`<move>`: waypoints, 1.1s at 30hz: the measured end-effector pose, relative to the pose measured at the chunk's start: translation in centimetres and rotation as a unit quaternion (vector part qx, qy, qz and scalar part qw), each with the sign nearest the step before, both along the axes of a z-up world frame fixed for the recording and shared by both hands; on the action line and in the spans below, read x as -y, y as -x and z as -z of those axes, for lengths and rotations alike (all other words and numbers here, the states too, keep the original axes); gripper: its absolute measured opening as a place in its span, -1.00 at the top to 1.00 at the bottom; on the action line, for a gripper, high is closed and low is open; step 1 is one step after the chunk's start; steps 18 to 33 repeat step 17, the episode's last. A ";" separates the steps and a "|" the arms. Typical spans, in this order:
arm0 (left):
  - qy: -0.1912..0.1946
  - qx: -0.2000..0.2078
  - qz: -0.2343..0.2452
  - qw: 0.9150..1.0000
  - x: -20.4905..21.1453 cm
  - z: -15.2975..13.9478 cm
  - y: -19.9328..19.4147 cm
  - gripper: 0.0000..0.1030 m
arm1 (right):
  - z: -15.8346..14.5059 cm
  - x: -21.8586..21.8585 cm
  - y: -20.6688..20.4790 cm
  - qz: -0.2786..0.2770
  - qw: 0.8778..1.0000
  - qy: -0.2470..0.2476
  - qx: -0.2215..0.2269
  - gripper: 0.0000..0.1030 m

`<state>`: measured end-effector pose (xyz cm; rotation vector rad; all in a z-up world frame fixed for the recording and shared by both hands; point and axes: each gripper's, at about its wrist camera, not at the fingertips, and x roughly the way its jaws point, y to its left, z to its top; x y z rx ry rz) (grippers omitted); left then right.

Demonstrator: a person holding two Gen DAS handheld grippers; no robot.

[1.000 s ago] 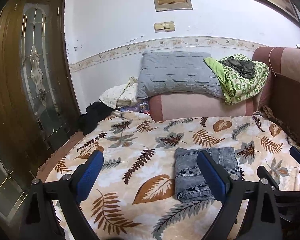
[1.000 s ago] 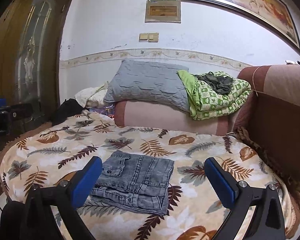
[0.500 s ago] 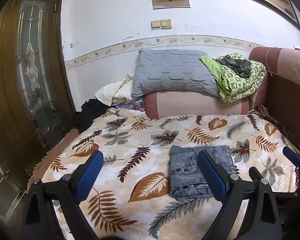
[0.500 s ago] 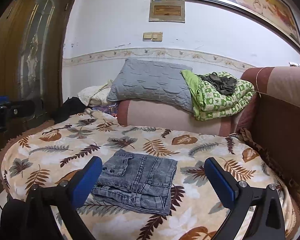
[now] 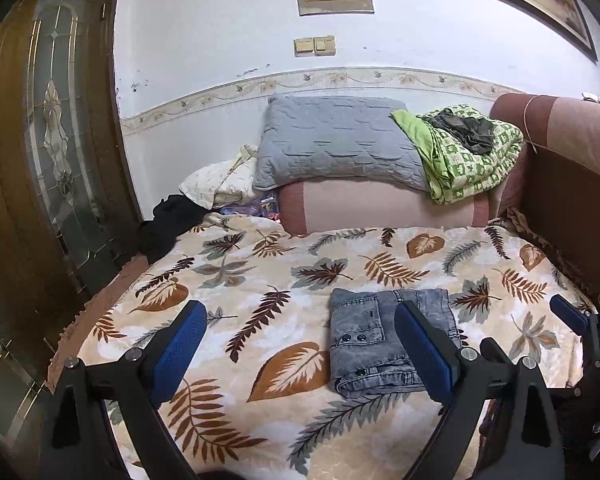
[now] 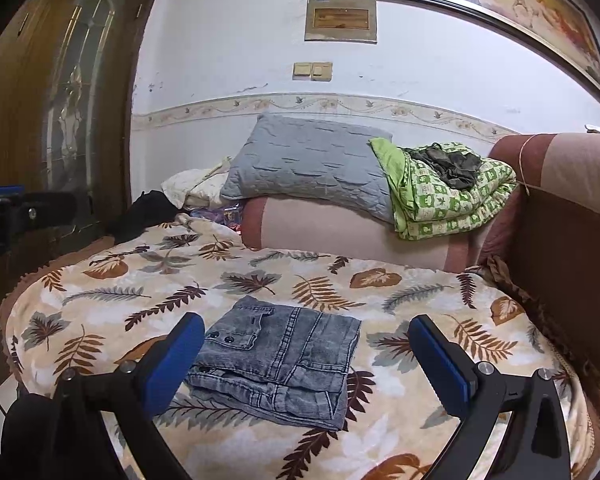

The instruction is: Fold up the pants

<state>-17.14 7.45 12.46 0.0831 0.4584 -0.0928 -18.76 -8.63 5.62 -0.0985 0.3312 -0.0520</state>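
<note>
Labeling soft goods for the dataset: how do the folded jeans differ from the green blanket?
The jeans are grey denim; the green blanket is a green-and-white print. The jeans lie flat on the leaf-print cover at the front; the blanket sits raised at the back on the sofa arm, beside the grey pillow. The blanket has a dark garment on it; the jeans carry nothing. Both are folded.

Painting (image 6: 500, 8) cut by top edge; pants (image 5: 384, 344) partly behind gripper finger; items (image 5: 252, 208) beside pillow indistinct, perhaps packaging
</note>
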 end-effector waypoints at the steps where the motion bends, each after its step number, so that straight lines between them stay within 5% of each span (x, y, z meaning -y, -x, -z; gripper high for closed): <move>1: -0.001 -0.001 0.001 1.000 0.1 0.0 0.0 -0.84 | 0.0 0.0 0.0 -0.001 1.000 0.001 -0.001 -1.00; 33: 0.020 -0.009 0.018 1.000 0.3 0.6 -0.4 -0.84 | 1.1 1.3 -0.8 0.002 0.999 -0.026 -0.020 -1.00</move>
